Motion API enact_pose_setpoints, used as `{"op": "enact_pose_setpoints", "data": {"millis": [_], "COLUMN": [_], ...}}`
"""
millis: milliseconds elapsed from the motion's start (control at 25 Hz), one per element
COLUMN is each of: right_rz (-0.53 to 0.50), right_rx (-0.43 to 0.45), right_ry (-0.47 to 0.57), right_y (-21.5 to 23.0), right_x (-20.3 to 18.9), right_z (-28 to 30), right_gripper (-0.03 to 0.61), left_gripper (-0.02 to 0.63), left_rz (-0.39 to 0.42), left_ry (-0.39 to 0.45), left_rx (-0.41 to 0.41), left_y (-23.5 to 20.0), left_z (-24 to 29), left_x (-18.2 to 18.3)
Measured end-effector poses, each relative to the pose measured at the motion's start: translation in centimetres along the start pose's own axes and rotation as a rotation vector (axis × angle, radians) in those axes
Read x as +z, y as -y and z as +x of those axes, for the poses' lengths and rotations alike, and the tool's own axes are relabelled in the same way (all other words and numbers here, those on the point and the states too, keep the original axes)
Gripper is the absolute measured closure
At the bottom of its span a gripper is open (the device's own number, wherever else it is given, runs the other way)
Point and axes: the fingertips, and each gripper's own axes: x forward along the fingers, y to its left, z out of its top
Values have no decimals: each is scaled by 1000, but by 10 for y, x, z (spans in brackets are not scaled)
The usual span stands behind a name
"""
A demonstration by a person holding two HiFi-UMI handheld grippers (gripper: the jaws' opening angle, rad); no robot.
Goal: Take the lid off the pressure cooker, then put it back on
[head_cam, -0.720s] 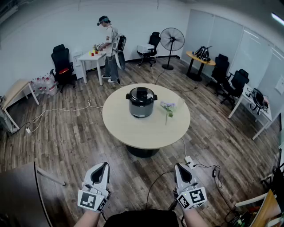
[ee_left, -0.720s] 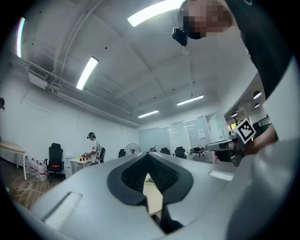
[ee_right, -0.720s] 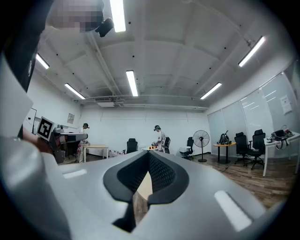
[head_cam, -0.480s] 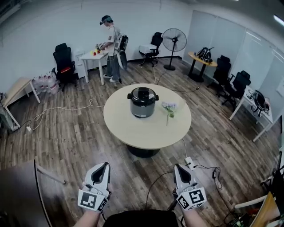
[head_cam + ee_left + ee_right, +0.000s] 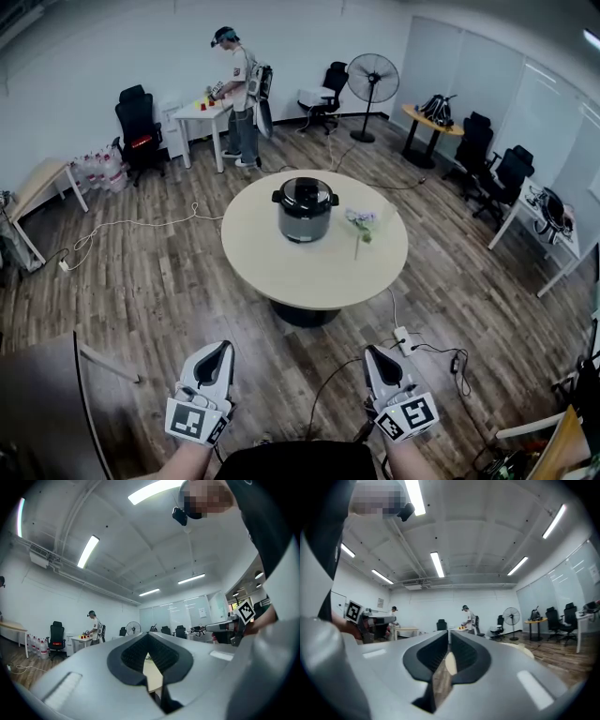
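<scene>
Well ahead of both grippers, the pressure cooker (lid on) sits on the round table; left gripper and right gripper have their jaws together, empty.

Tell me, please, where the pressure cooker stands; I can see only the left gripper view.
Observer: The black and silver pressure cooker stands on the round beige table, well ahead of both claws.
Operator: Is its lid on?
Observer: Yes, the black lid sits closed on top.
Operator: Is anything else on the table?
Observer: A small sprig of pale purple flowers, just right of the cooker.
</scene>
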Motion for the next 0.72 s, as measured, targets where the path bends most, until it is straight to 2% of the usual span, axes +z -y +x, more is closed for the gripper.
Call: {"op": "enact_pose_setpoints", "data": {"millis": [40,80,120,200,280,320,360,400,520,720], "right_rz": [39,83,114,116,97,94,92,87,63,25], "right_rx": [30,56,75,85,82,81,81,79,71,70], "right_ry": [2,-5,-15,-24,-23,-19,-15,-13,-15,-31], "right_y": [-2,-4,-5,-7,-7,-6,-4,-2,9,35], "right_x": [-1,-3,-4,-4,-2,-1,2,4,10,6], "right_z": [3,8,11,13,11,10,10,9,4,-2], "right_gripper": [484,63,-12,-12,-12,-12,-12,-12,-11,-6], "left_gripper": [614,614,614,614,612,518,94,25,26,43], "left_rz": [-1,-2,-3,-9,-28,-44,-53,-51,-50,-28], "left_ry": [-1,-2,-2,3,14,16,11,1,-13,-24], "left_rx": [0,1,2,-3,-51,-86,-117,-143,-180,-152], "left_y": [0,0,0,0,7,12,18,23,38,49], "left_z": [0,0,-1,-2,2,8,14,19,26,42], "left_x": [0,-1,-1,-2,-5,-7,-11,-14,-17,-27]}}
